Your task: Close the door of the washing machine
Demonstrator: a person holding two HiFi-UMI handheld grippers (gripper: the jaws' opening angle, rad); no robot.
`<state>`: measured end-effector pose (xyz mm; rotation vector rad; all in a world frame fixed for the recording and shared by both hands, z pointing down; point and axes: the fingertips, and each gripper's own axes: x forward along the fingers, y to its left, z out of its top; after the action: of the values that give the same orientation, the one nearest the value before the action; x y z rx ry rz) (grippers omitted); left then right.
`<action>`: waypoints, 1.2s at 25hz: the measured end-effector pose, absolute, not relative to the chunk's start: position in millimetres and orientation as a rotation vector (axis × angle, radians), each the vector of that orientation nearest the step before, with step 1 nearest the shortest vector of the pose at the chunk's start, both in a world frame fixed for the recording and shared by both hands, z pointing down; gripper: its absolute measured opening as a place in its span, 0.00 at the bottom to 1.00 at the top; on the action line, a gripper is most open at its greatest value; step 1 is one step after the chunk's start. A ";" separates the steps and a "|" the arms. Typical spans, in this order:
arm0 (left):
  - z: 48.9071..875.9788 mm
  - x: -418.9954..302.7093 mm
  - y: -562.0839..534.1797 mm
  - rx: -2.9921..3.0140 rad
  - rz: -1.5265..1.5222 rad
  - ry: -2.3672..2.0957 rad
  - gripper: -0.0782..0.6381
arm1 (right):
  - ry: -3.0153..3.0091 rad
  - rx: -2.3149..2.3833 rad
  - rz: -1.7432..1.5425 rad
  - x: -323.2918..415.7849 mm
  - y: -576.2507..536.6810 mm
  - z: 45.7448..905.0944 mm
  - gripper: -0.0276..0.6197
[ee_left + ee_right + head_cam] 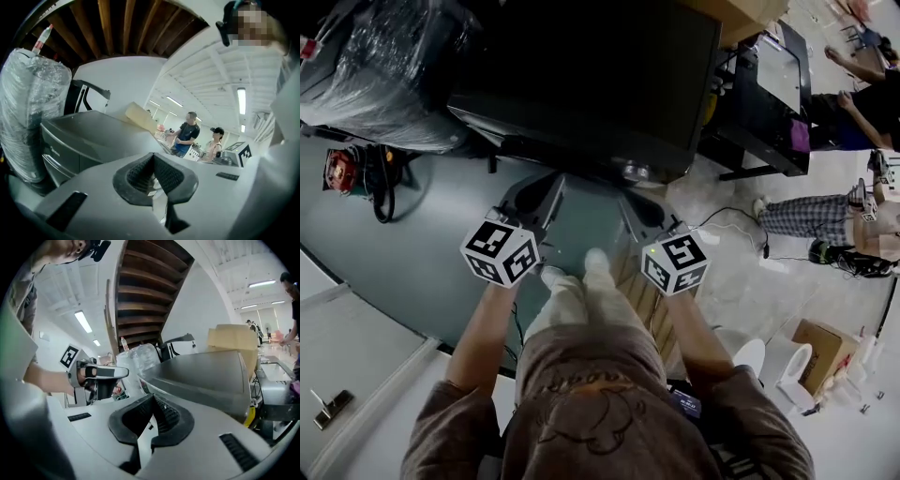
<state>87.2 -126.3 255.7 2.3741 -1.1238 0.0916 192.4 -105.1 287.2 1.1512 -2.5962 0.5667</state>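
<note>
The washing machine is a dark grey box straight ahead of me, and only its top and upper front edge show. Its door cannot be made out in any view. My left gripper and right gripper are held side by side just in front of it, a little apart from its front. In the left gripper view the ribbed pads meet with nothing between them, and the machine lies ahead. The right gripper's pads also meet empty, with the machine ahead and the left gripper beside it.
A plastic-wrapped bulk stands left of the machine, with a red tool and cable on the floor below it. A black cart is at the right. People sit further right. A cardboard box and cables lie on the floor.
</note>
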 end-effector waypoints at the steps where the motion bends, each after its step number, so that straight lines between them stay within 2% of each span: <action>1: 239.9 85.9 -125.1 2.386 0.083 -1.137 0.11 | -2.619 1.144 0.542 191.3 -105.1 270.5 0.04; 7: 165.0 72.3 -104.0 2.468 0.075 -1.183 0.11 | -2.716 1.118 0.376 177.0 -91.3 188.4 0.04; 13: 142.9 60.7 -70.1 2.496 0.107 -1.158 0.11 | -2.785 1.099 0.347 162.0 -61.8 150.8 0.04; 30: 155.6 5.3 -42.3 2.533 -0.077 -1.448 0.11 | -2.817 1.200 0.255 156.5 -45.4 167.2 0.04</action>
<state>5.3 -42.3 155.6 2.5326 -1.4475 -0.0767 156.5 -45.4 167.2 1.2002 -2.8166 0.2548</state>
